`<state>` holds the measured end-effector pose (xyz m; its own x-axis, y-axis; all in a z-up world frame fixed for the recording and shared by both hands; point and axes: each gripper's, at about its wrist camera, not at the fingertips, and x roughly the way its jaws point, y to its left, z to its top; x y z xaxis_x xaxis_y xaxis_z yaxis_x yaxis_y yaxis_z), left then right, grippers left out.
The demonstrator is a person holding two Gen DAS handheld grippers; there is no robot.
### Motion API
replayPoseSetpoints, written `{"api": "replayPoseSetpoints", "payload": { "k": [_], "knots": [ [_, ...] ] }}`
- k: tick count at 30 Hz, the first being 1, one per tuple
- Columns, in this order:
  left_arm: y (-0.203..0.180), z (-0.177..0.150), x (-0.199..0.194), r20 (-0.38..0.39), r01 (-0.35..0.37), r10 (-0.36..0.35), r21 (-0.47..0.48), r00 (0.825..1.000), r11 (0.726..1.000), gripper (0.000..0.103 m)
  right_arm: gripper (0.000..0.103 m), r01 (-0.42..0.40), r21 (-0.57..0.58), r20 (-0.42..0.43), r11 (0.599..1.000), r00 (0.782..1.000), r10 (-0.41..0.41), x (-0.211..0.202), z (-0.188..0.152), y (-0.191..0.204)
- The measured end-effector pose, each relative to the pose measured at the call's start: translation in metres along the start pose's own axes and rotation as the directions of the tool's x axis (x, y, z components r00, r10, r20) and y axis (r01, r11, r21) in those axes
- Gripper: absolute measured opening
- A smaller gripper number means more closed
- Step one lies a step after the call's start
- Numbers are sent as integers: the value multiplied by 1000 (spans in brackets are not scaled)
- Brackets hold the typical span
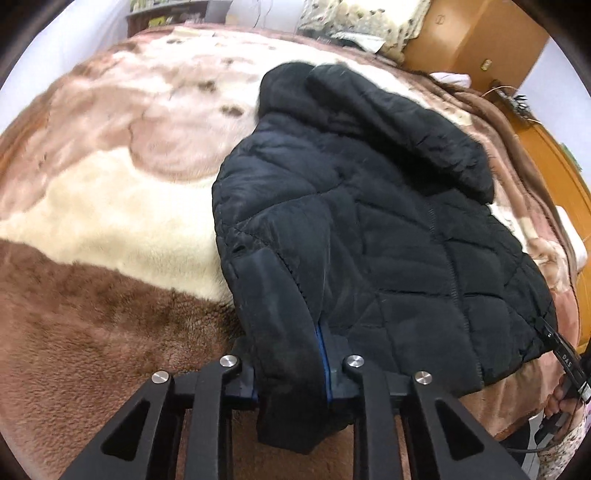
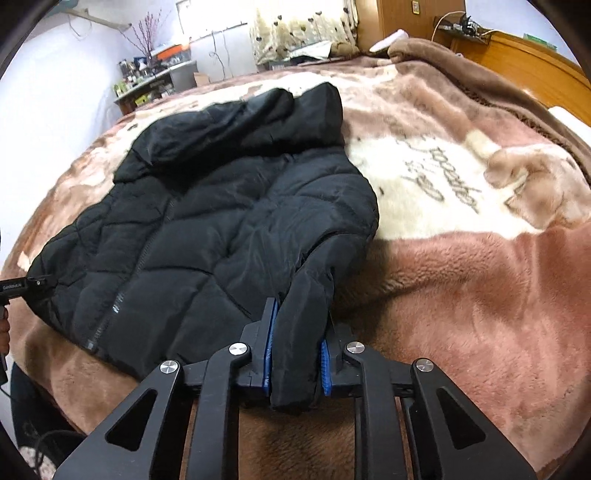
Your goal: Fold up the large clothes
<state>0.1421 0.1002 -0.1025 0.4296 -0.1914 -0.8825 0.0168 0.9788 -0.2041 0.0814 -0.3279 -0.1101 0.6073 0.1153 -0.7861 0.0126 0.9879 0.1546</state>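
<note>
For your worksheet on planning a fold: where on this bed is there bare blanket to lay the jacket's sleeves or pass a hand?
Bare blanket lies left of the black jacket, and more to its right, around the printed writing. The near brown strip is free. It is crowded at the headboard end, by the spotted pillows.

Blanket (image 2: pixel 461 236): grey cursive script on cream patch, 2 o'clock in right wrist view, letters too distorted to read. Other tool (image 2: pixel 22 286) at 9 o'clock edge: small white lettering, illegible. Left wrist view: "DAS" on black tool body (image 1: pixel 567 360) at 4 o'clock.
</note>
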Motion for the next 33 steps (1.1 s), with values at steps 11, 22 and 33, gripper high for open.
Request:
{"api": "replayPoseSetpoints", "payload": {
  "k": [11, 22, 33],
  "knots": [
    [2, -14, -55, 36, 46, -47, 36, 998, 998, 21, 17, -37, -19, 65, 999, 997, 38, -51, -1, 13],
    [5, -47, -88, 17, 77, -78, 59, 997, 995, 21, 17, -44, -28, 62, 999, 997, 46, -94, -29, 18],
    [-8, -71, -140, 29, 101, -107, 153, 994, 983, 21, 17, -39, -87, 84, 995, 995, 46, -144, -34, 23]
  ]
}}
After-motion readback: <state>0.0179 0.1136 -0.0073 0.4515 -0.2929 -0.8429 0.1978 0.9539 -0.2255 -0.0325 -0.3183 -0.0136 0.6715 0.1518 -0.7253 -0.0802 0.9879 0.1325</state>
